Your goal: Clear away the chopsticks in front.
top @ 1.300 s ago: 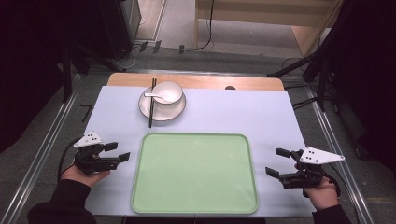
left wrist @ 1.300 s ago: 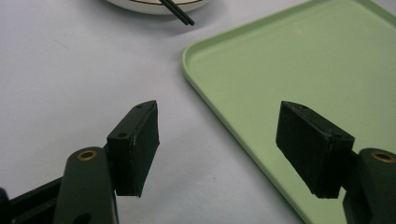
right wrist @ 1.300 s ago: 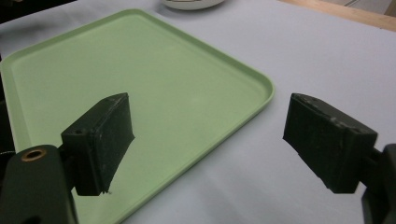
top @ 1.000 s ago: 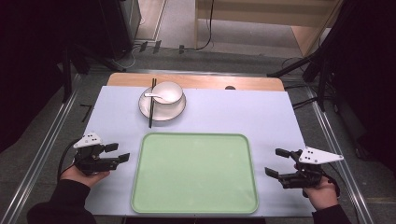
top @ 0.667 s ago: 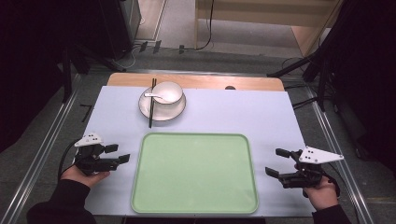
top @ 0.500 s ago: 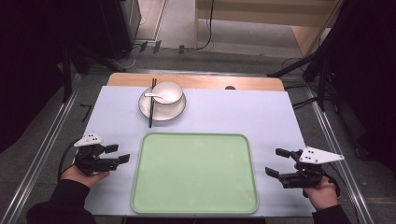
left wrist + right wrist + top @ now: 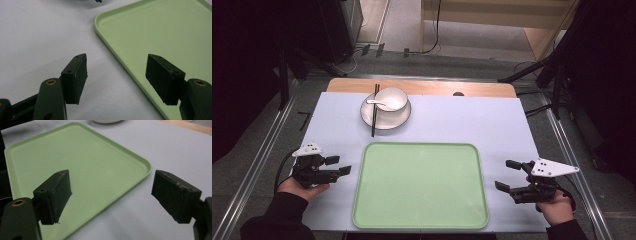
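Both the left gripper (image 7: 338, 165) and the right gripper (image 7: 508, 175) were held wide open and empty, flanking the green tray (image 7: 422, 185), seemingly positioned to grasp its edges.

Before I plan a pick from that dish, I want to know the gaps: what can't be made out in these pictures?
- Bowl contents, high view: too small and far to tell; the spoon dips past its rim.
- Plate top under the bowl: covered by it.
- Chopsticks, left gripper view: cut off by the top edge.
- Bowl, right gripper view: cut by the top edge.
- Tray near edge, right gripper view: behind the black jaws.
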A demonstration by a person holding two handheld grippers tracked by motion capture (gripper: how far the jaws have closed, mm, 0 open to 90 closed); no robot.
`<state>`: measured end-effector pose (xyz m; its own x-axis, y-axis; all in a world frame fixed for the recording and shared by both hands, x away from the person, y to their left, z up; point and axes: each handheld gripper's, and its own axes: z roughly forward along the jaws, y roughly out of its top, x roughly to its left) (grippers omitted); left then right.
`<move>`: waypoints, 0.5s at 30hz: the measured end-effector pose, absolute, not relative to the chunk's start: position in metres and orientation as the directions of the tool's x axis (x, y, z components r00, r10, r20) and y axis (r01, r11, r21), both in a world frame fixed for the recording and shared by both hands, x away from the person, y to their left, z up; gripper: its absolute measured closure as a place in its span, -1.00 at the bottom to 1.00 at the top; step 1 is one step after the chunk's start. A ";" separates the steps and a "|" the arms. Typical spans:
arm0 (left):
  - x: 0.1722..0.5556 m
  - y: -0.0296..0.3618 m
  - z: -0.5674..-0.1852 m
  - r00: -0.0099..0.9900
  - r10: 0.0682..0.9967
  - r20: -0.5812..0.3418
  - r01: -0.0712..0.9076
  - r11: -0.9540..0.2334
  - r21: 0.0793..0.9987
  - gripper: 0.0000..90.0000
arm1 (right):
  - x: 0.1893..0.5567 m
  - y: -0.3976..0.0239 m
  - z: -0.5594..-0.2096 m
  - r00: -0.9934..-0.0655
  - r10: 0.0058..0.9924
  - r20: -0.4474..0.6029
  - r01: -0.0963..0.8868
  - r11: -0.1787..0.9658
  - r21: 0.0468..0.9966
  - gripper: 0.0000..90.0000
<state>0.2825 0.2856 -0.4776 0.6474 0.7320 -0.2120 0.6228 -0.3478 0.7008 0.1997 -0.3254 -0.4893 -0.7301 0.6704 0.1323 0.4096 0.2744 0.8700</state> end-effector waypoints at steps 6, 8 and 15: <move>0.283 0.287 -0.478 0.634 0.738 -0.230 0.639 -0.333 0.694 -0.23 | 0.200 -0.326 -0.489 -0.726 0.674 0.133 0.414 0.275 0.868 -0.64; 0.284 0.287 -0.477 0.629 0.742 -0.232 0.642 -0.328 0.693 -0.22 | 0.200 -0.326 -0.490 -0.725 0.676 0.133 0.416 0.276 0.866 -0.64; 0.284 0.287 -0.478 0.621 0.748 -0.236 0.650 -0.322 0.688 -0.24 | 0.200 -0.326 -0.490 -0.722 0.680 0.128 0.417 0.281 0.865 -0.64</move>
<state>0.2839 0.2873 -0.4777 0.6207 0.7477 -0.2357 0.6497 -0.3224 0.6884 0.1999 -0.3259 -0.4899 -0.7223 0.6796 0.1279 0.4170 0.2805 0.8645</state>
